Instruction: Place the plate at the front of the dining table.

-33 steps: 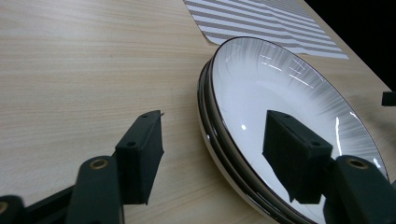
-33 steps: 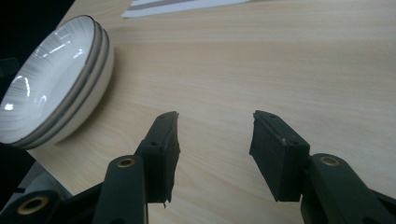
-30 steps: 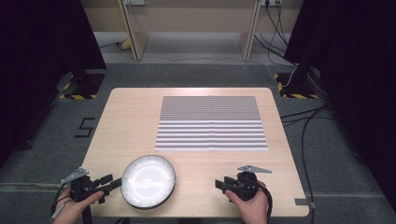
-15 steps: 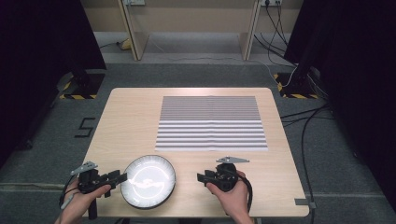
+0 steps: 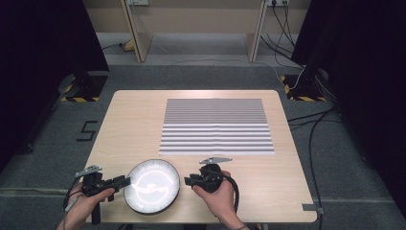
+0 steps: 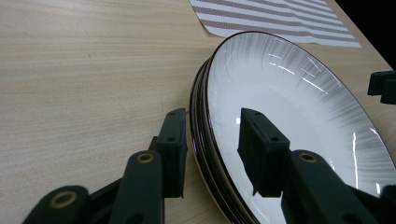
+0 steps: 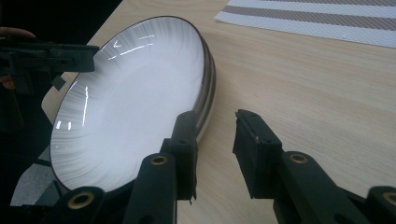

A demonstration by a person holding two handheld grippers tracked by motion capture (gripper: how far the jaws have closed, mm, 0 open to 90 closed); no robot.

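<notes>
Now, plate: round glossy white ceramic plate point(image 5: 152, 186) with a dark rim and fine grey radial streaks, seemingly topping a stack.
Place: near edge of the pale wooden tabletop point(image 5: 134, 124), below the grey striped placemat point(image 5: 216, 126).
Left hand-held gripper point(image 6: 212, 140): jaws closing, straddling the rim, pads not pressing.
Right hand-held gripper point(image 7: 215, 140): jaws closing, apart, just beside the rim.

Striped placemat point(image 5: 217, 126) flat at frame centre on wooden table point(image 5: 134, 124). Black "5" floor marking point(image 5: 87, 130) left of table; cables point(image 5: 316, 124) trailing at right.
</notes>
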